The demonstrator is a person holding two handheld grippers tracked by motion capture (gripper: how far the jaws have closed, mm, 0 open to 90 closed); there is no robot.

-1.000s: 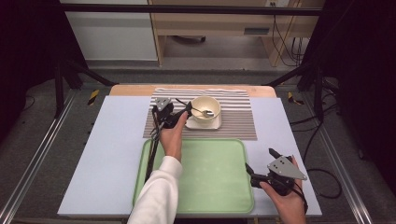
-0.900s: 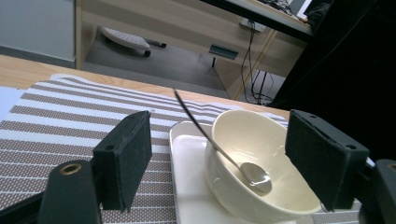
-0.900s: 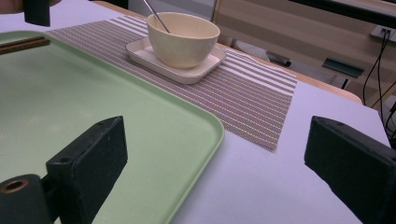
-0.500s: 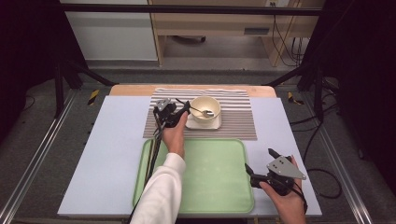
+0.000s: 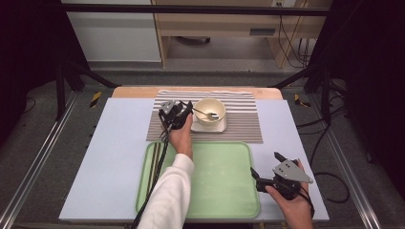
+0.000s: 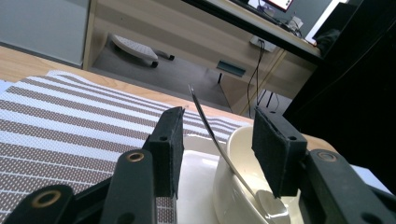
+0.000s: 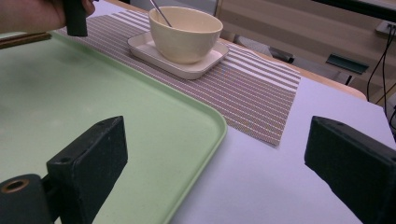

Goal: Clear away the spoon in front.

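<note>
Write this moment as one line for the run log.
left gripper: open around spoon handle | spoon: in bowl | right gripper: open, beside tray

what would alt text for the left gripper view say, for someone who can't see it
Two open black jaws of the left gripper frame the thin metal handle of a spoon that leans out of a cream bowl. The bowl sits on a white plate on a brown-and-white striped placemat, with a wooden desk behind.
</note>
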